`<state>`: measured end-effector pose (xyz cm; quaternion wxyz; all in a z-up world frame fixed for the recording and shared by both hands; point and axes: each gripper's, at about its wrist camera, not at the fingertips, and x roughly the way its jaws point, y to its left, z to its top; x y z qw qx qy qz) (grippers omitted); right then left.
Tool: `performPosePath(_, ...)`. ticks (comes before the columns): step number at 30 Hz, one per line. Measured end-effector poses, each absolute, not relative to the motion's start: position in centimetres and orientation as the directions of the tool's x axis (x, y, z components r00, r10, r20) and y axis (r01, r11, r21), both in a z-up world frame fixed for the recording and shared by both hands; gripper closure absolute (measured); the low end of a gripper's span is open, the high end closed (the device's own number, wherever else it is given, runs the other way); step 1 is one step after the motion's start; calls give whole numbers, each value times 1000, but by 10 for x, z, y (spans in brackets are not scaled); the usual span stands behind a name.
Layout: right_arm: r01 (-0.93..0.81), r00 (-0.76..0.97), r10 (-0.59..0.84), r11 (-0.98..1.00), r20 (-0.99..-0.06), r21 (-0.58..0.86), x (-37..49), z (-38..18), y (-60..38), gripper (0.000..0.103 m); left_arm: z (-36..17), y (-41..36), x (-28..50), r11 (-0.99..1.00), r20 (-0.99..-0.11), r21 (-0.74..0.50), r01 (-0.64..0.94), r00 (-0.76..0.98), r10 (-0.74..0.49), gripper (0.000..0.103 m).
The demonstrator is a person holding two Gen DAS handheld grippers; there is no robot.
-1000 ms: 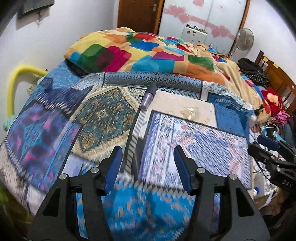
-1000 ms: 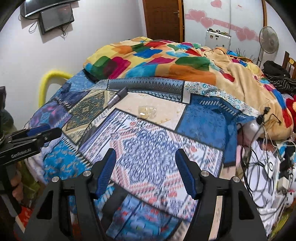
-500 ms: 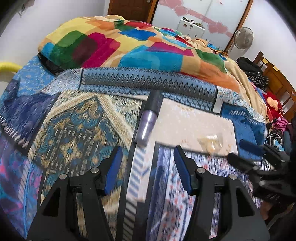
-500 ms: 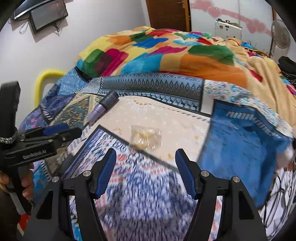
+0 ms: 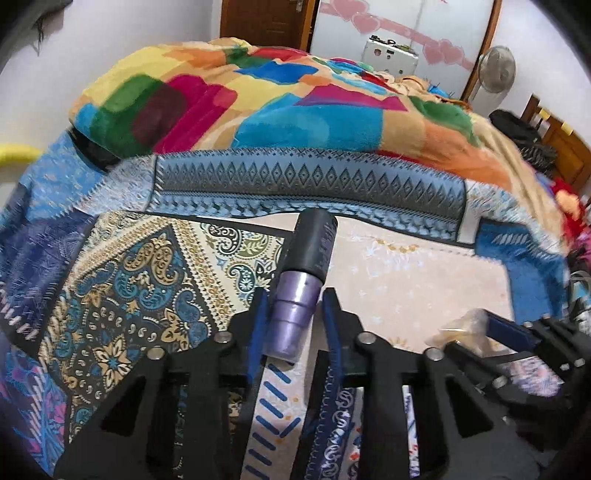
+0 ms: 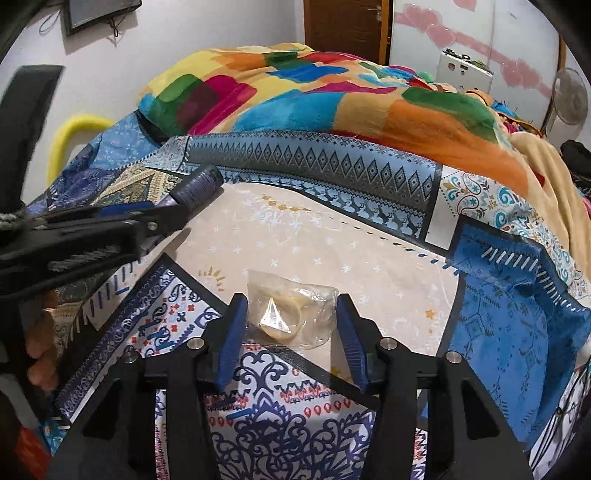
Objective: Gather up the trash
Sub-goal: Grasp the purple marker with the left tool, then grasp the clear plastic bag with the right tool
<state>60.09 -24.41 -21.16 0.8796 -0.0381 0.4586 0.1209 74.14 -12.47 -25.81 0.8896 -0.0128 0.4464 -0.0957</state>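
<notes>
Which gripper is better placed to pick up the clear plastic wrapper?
Right. The right gripper has the plastic wrapper between its fingers, which have just been closing. The left gripper brackets the purple bottle instead, with the wrapper off to its side.

A home bedroom: patchwork-covered bed [image 5: 155,295], colourful blanket [image 5: 258,99], wooden door [image 6: 343,26], pedestal fan [image 5: 496,72].

The left gripper [image 5: 293,325] straddles the purple end of a purple-and-black tube [image 5: 301,280] lying on the patchwork bedspread [image 5: 122,280], its jaws having just been closing. A gap shows beside the right pad. At far right, the right gripper [image 5: 495,332] reaches a clear plastic wrapper [image 5: 458,328].
</notes>
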Motion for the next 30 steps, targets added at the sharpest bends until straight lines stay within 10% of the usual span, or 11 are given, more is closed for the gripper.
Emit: performPosePath(30,-286,669,254,955,-699,74,471,-48,-249,75,-118,-117,548,979,-739,-95,182,646,-192,81)
